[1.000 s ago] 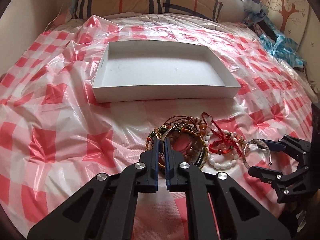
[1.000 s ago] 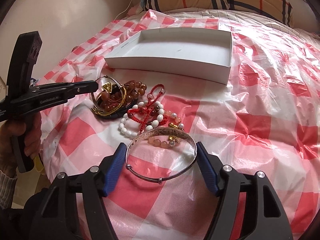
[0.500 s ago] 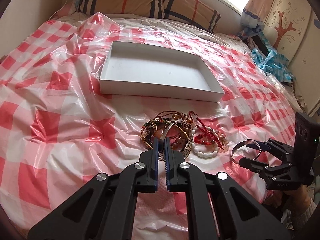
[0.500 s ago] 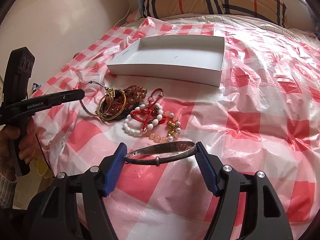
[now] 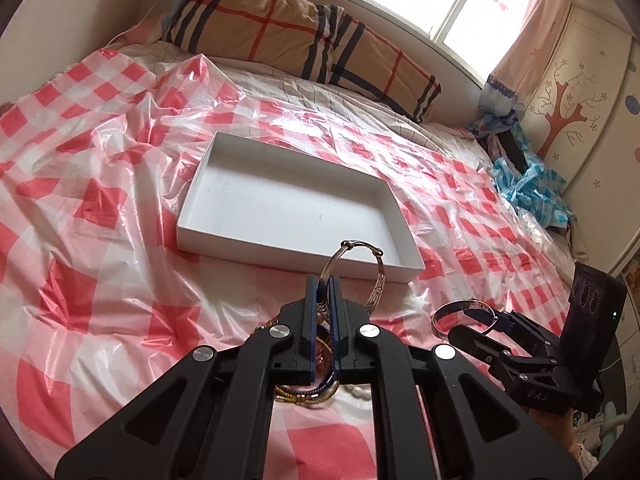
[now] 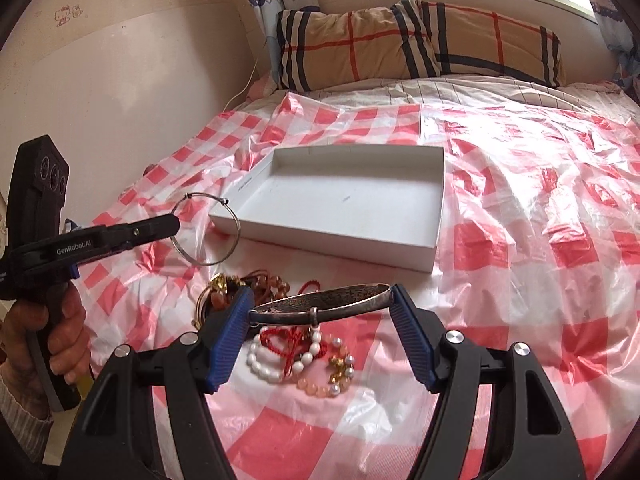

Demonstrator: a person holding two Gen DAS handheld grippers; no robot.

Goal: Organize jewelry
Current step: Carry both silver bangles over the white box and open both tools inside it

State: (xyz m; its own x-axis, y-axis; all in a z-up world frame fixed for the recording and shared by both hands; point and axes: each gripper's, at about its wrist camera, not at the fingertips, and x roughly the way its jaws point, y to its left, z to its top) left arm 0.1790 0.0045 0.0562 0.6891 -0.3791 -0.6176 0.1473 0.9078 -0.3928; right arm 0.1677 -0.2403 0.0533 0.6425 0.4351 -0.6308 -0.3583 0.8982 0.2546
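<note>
My left gripper (image 5: 322, 280) is shut on a thin silver bangle (image 5: 376, 276) and holds it in the air, short of the white box (image 5: 240, 240); it also shows in the right wrist view (image 6: 208, 232). My right gripper (image 6: 320, 308) is shut on a wide engraved silver bangle (image 6: 324, 302), gripped across its width and lifted above the pile; this bangle also shows in the left wrist view (image 5: 460, 306). The jewelry pile (image 6: 300, 356) of bead, pearl and red cord bracelets lies on the red checked sheet (image 6: 560, 280) below both grippers. The box (image 6: 340, 200) is empty.
A plaid pillow (image 6: 420, 44) lies at the head of the bed behind the box. A wall runs along the left (image 6: 100, 80). Blue cloth (image 5: 532, 184) and a cabinet (image 5: 580, 92) stand at the bed's right side.
Both grippers have risen from the pile, each carrying its bangle. The left one pulled the thin bangle free of the pile and now holds it up near the box's front edge.
</note>
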